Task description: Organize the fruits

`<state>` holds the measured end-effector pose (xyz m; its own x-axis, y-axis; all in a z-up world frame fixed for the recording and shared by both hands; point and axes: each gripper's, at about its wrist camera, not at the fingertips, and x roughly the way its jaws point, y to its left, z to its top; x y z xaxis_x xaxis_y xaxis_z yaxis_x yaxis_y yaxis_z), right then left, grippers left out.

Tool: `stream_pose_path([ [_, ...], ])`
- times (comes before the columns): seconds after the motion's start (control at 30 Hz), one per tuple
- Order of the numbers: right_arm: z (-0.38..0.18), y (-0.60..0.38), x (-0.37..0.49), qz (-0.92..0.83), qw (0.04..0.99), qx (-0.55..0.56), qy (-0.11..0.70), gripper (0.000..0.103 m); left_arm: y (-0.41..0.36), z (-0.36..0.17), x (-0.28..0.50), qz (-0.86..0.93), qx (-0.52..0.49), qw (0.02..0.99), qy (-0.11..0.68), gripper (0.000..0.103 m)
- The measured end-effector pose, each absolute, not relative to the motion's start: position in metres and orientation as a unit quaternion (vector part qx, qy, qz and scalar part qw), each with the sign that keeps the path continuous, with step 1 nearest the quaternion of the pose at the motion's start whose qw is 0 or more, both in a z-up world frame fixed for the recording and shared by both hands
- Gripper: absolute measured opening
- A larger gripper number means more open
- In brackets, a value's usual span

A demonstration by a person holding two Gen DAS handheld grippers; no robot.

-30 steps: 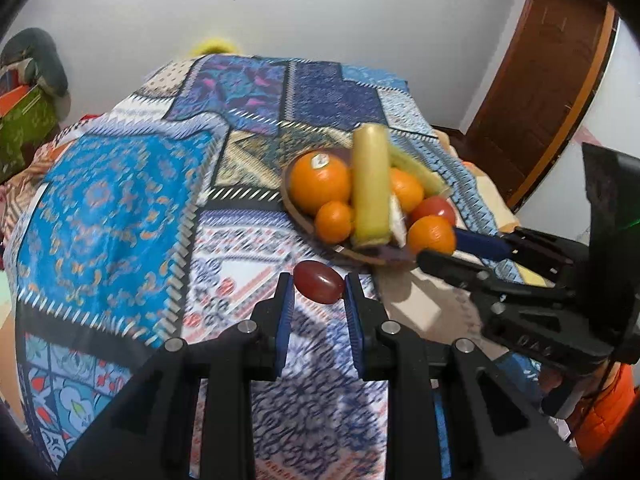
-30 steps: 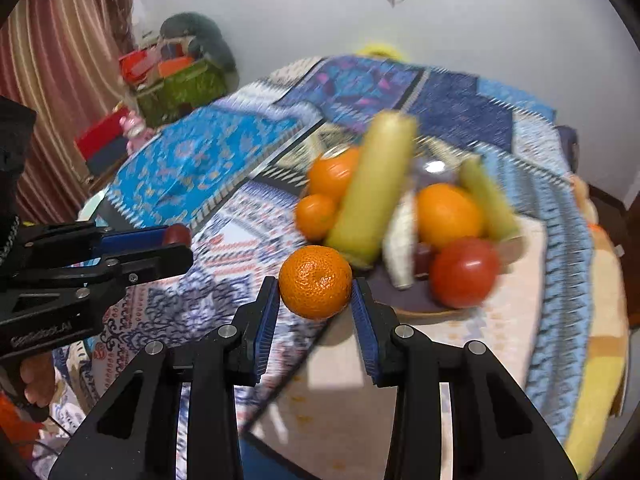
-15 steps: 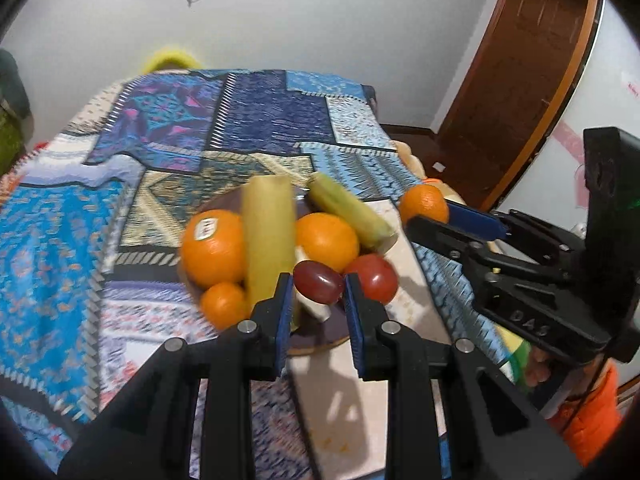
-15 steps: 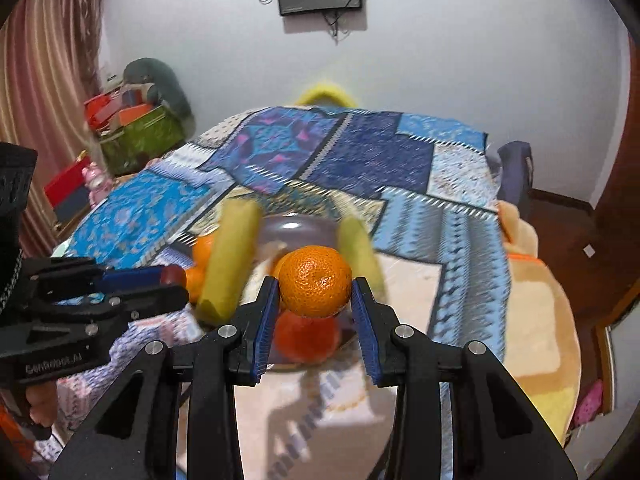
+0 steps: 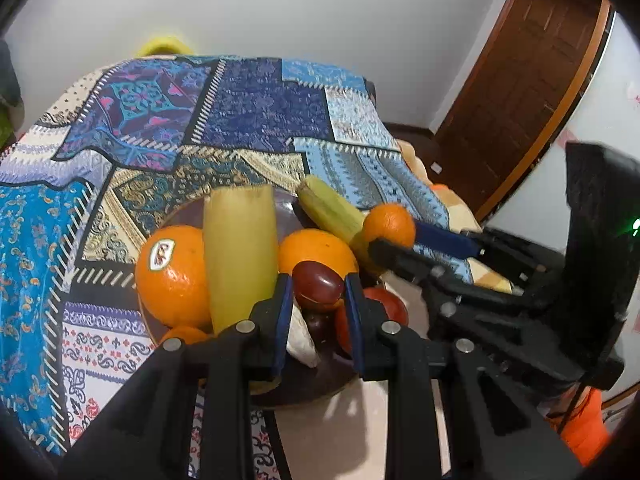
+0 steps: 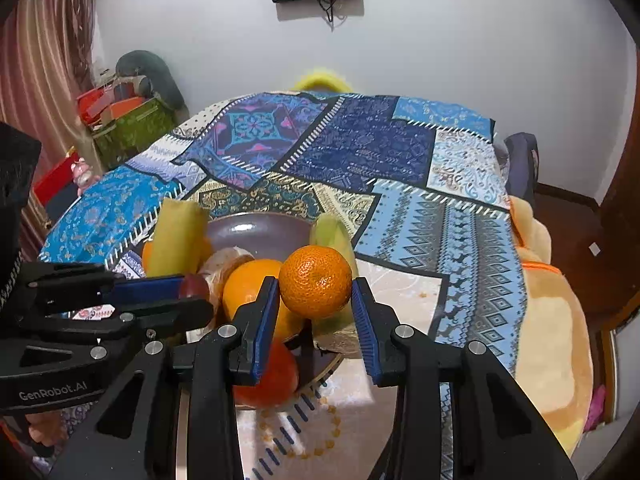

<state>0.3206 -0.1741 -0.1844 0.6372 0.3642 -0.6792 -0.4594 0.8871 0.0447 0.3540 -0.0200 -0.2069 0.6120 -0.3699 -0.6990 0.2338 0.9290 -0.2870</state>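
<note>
A brown bowl sits on the patterned bedspread and holds oranges, two yellow-green pieces of fruit and a red tomato. My left gripper is shut on a dark red grape and holds it just over the bowl's near side. My right gripper is shut on a small mandarin and holds it over the bowl's right side. The mandarin also shows in the left wrist view, at the tip of the right gripper. The grape shows in the right wrist view.
A large stickered orange and a long yellow fruit fill the bowl's left side. The bedspread stretches away to the wall. A wooden door stands at the right. Boxes and clutter stand at the bed's far left.
Both grippers have moved in closer over the bowl with their fruit still held. The grape is now right above the fruit pile, and the mandarin is nearer the bowl's right rim.
</note>
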Motion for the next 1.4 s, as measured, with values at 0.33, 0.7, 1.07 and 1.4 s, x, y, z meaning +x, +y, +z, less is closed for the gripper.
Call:
stream_pose_path([
  [0.33, -0.191, -0.174, 0.322, 0.231, 0.899, -0.066, 0.366, 0.034, -0.026, -0.209, 0.358, -0.174, -0.075, 0.893, 0.408, 0.026],
  [0.7, -0.181, -0.182, 0.318, 0.228, 0.902, -0.057, 0.361, 0.043, -0.023, -0.208, 0.355, -0.176, -0.088, 0.889, 0.413, 0.029],
  [1.07, -0.128, -0.190, 0.277, 0.217, 0.924, -0.048, 0.311, 0.043, -0.006, -0.138, 0.293, -0.152, -0.076, 0.924, 0.343, 0.029],
  [1.4, -0.037, -0.191, 0.181, 0.216, 0.956, -0.030, 0.197, 0.043, 0.009, -0.033, 0.177, -0.115, -0.049, 0.970, 0.210, 0.029],
])
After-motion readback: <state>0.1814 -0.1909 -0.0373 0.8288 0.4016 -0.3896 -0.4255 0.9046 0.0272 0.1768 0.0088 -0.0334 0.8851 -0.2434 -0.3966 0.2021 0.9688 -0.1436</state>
